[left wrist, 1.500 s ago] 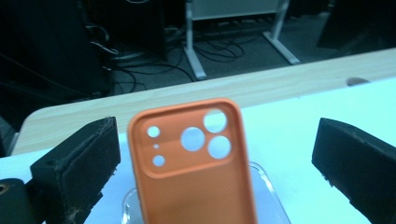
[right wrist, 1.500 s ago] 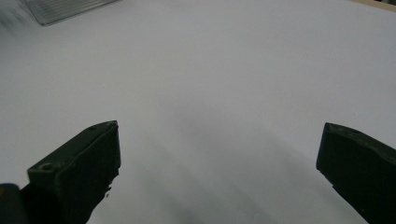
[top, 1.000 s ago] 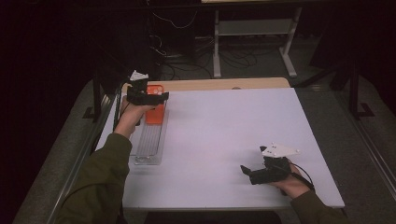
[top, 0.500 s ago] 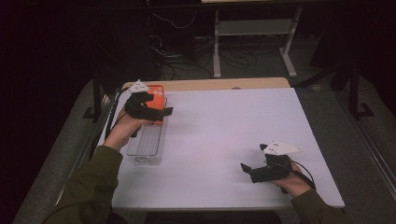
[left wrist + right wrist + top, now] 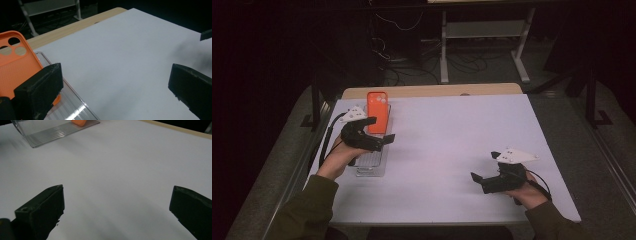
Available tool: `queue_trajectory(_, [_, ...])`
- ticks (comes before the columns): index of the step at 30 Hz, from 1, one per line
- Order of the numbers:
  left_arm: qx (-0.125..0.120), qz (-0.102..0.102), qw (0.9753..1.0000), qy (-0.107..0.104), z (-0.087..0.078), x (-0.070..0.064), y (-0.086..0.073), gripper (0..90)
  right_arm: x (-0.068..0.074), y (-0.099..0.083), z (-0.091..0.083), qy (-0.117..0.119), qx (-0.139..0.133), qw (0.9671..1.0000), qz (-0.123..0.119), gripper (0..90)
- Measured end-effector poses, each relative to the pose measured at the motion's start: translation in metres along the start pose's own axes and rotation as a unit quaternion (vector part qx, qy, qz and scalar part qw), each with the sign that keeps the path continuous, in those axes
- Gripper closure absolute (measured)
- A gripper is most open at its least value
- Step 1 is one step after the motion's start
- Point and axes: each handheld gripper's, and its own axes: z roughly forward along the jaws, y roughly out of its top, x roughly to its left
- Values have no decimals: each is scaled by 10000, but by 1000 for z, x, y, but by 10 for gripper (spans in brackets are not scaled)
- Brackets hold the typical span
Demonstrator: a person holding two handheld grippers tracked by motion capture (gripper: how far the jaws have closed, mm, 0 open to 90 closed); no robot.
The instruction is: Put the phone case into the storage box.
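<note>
1 orange phone case point(image 5: 377, 111), 1 clear tray point(image 5: 373, 161)

Lighting: dim room, surroundings near black in the high view; the white table point(image 5: 452, 150) is the one bright area, evenly lit from above with a faint violet cast.
Shadows: soft and weak; a grey smudge on the sheet ahead of the left gripper point(image 5: 115, 82), toward its right jaw.
Glare: small white glints on the ribbed clear tray point(image 5: 72, 110) just beside the left jaw; the orange case point(image 5: 15, 67) stays saturated.
Sharpness: high view grainy and soft. Both gripper views hold the jaws reasonably sharp, edges of the right gripper point(image 5: 117, 207) slightly blurred; the far background is dark and unfocused.
</note>
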Motion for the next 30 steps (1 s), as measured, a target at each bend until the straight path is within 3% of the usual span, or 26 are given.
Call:
queue_trajectory(5, [-60, 28, 9998, -182, -5, -9, -9, 0, 0, 1, 0, 36, -26, 10000, -9, 0])
queue_trajectory(14, [-114, 157, 9993, -315, -7, -20, -29, 0, 0, 2, -1, 57, -63, 10000, -24, 0])
queue_trajectory(21, [-167, 228, 9993, -246, -10, -23, -43, 0, 0, 2, -1, 70, -73, 9999, -31, 0])
queue_trajectory(30, [-238, 156, 9993, -224, -17, -22, -59, 0, 0, 2, -1, 73, -72, 9999, -29, 0])
